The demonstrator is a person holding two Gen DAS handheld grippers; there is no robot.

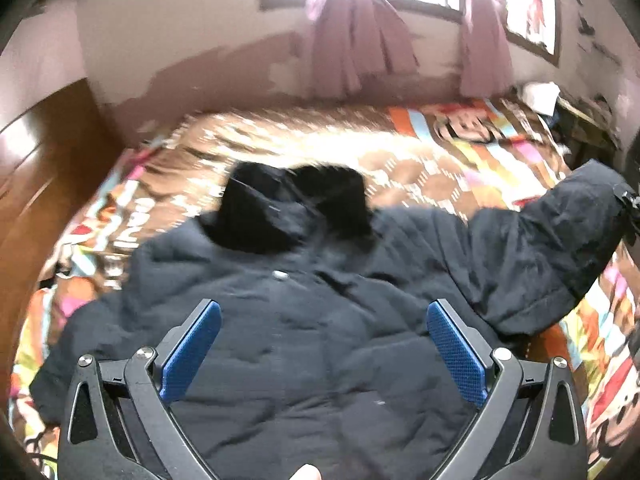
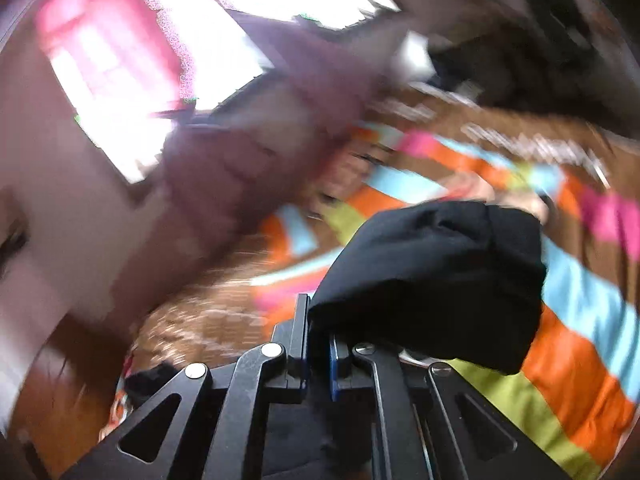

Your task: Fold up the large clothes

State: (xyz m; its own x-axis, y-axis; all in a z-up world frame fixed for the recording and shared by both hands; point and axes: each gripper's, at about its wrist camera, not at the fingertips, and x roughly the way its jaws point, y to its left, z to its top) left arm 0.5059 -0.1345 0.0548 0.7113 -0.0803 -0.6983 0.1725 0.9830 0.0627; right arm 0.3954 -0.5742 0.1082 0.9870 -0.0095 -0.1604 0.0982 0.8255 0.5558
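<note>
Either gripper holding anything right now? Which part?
Right gripper is shut on the dark jacket, pinching the end of one sleeve near the cuff. Left gripper is open above the jacket body, holding nothing.

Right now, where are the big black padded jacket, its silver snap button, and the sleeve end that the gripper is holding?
Black padded jacket [image 1: 320, 340]: left wrist view, middle of its quilted body.
Silver snap button [image 1: 280, 275]: left wrist view, on the button's face.
Sleeve end [image 2: 432, 280]: right wrist view, bunched cloth beyond the right gripper [image 2: 318, 320].
</note>
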